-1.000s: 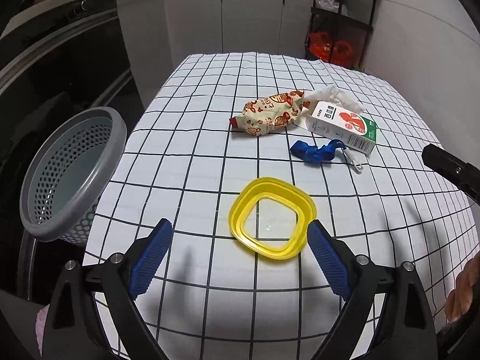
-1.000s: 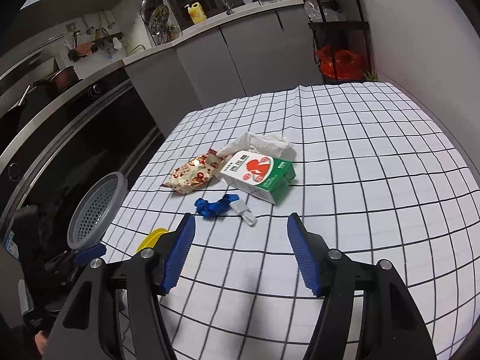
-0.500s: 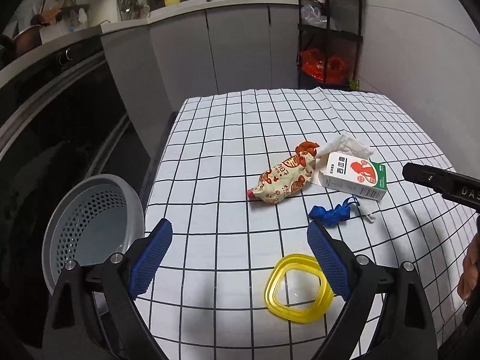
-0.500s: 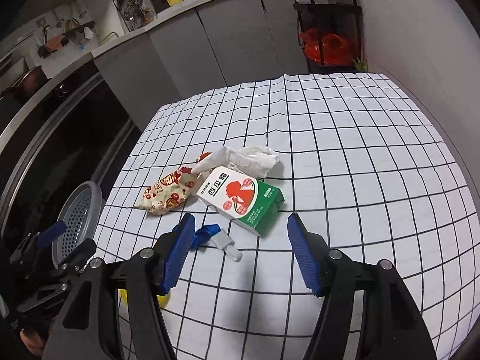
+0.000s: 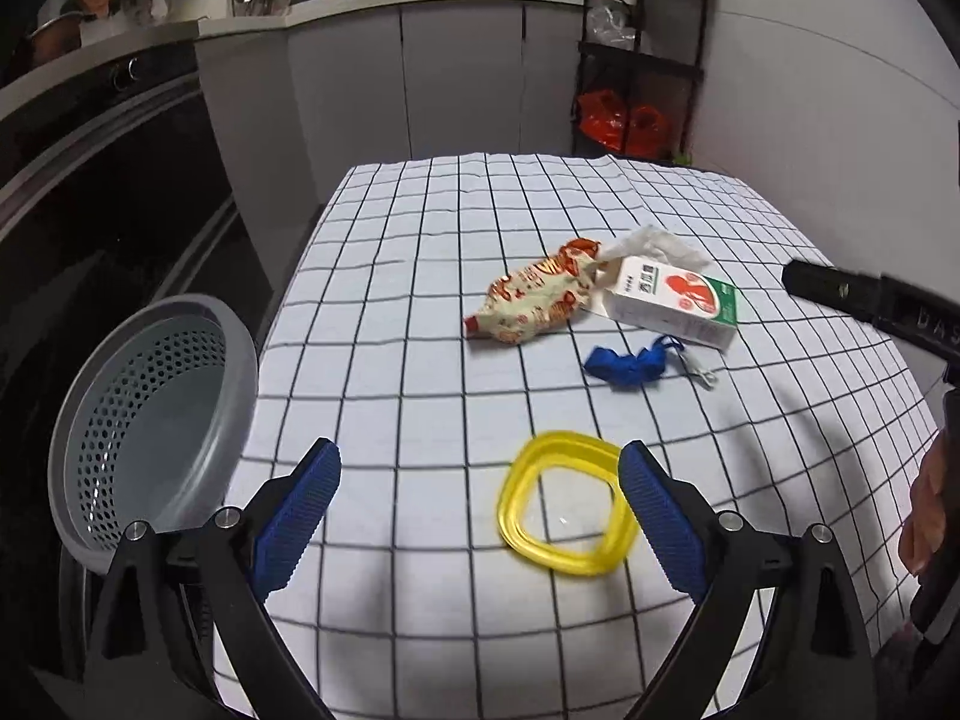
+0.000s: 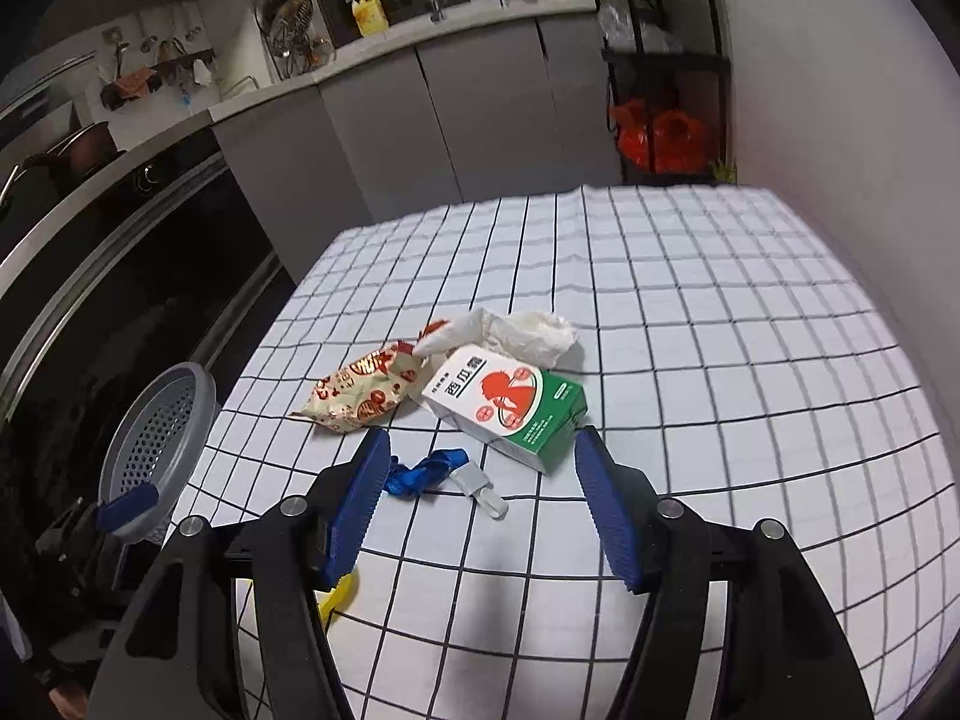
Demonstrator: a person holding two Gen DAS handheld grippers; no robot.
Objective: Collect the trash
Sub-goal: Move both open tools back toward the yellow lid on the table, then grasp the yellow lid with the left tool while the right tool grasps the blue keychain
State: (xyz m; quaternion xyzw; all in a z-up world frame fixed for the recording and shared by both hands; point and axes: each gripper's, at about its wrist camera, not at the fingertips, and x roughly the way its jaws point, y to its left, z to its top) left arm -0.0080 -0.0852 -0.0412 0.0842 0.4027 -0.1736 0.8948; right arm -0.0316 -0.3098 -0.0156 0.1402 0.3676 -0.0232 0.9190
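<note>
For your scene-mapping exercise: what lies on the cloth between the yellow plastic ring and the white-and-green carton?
A crumpled blue strap with a grey clip lies between the yellow plastic ring and the white-and-green carton, seen in the left wrist view.

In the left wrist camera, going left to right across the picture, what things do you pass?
Grey basket → snack wrapper → blue strap → milk carton → right gripper's finger.

yellow ring (image 6: 339,597): mostly hidden behind right gripper's left finger
basket (image 6: 157,450): lower rim blocked by left gripper tip
carton print (image 5: 678,294): too small to read
person's hand (image 5: 927,516): cut off at frame edge
</note>
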